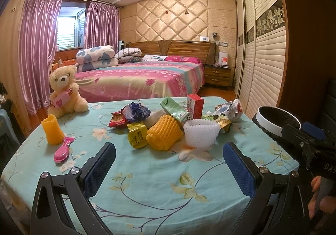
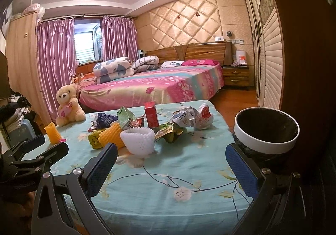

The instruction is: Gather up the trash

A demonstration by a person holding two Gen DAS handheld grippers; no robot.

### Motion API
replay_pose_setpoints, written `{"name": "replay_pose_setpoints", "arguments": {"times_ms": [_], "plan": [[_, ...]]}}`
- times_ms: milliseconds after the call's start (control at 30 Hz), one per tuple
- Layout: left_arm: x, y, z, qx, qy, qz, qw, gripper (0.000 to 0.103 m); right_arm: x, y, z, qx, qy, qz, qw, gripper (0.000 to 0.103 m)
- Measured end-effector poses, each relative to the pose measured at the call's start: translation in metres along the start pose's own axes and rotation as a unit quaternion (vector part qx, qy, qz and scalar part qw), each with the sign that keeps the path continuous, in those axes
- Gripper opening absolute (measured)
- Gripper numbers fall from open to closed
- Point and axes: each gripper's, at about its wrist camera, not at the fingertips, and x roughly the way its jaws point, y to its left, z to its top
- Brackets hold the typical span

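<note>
A pile of trash lies mid-table on a teal floral cloth (image 1: 147, 176): an orange foam net (image 1: 164, 135), a white foam net (image 1: 200, 135), a yellow packet (image 1: 137, 135), a red snack wrapper (image 1: 117, 120), a green carton (image 1: 174, 109), a red carton (image 1: 195, 106) and crumpled paper (image 1: 227, 110). A white-rimmed black bin (image 2: 266, 132) stands at the table's right edge. My left gripper (image 1: 168, 163) is open and empty, short of the pile. My right gripper (image 2: 171, 165) is open and empty, with the white foam net (image 2: 139, 140) just beyond its left finger.
A teddy bear (image 1: 65, 90), a second orange foam net (image 1: 52, 129) and a pink hairbrush (image 1: 63, 150) sit at the table's left. A bed (image 1: 142, 79) lies behind the table. A wardrobe (image 1: 262, 56) runs along the right. The right gripper shows in the left wrist view (image 1: 304, 138).
</note>
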Motion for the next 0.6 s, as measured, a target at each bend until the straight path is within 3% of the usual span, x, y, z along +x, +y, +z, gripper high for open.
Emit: {"name": "replay_pose_setpoints", "arguments": {"times_ms": [600], "plan": [[0.0016, 0.0020, -0.0006, -0.001, 0.002, 0.002, 1.0000, 0.102, 0.0027, 0.0024, -0.0016, 0.007, 0.006, 0.008, 1.000, 0.103]]}}
